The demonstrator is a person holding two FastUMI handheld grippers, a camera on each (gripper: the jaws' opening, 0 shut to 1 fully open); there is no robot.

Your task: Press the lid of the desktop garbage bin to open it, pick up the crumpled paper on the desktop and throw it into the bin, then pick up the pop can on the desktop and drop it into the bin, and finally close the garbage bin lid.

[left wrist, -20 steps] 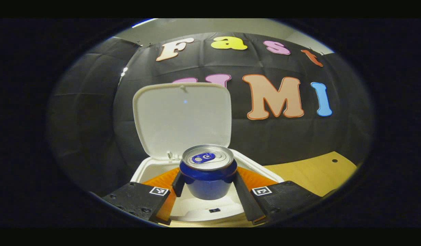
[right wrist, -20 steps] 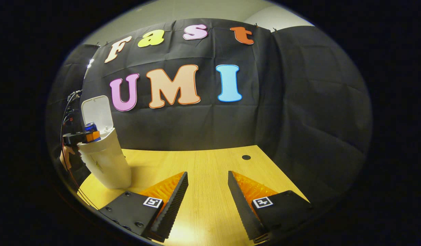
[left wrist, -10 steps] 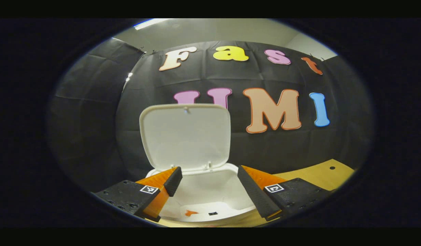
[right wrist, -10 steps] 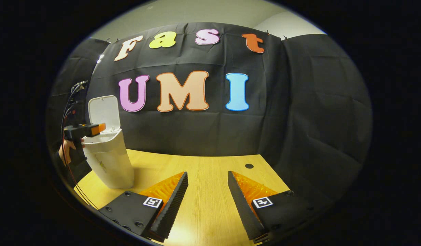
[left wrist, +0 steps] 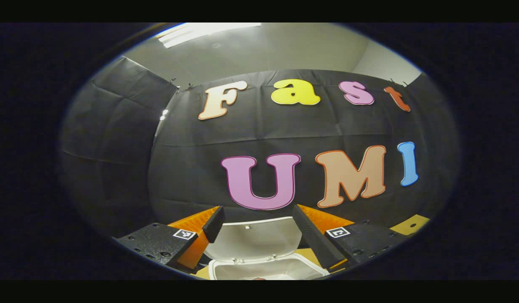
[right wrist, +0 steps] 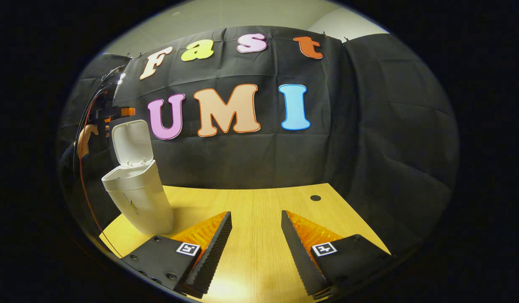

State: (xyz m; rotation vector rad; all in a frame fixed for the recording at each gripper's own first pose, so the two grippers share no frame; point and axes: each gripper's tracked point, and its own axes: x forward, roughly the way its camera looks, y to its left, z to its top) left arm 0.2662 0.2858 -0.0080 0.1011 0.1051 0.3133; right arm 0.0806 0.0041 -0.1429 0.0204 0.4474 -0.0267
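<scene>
Right gripper low over wooden table, fingers wide apart, nothing between. White bin far left on table, lid up. Left gripper above lid, held by hand.

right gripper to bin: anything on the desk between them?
Nothing: in the right gripper view, bare wooden desktop runs from the open right gripper to the white garbage bin, lid up.

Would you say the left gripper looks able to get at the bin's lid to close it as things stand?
Probably yes: the left gripper is open, holds nothing and hangs just above the raised lid, with nothing between them.
</scene>
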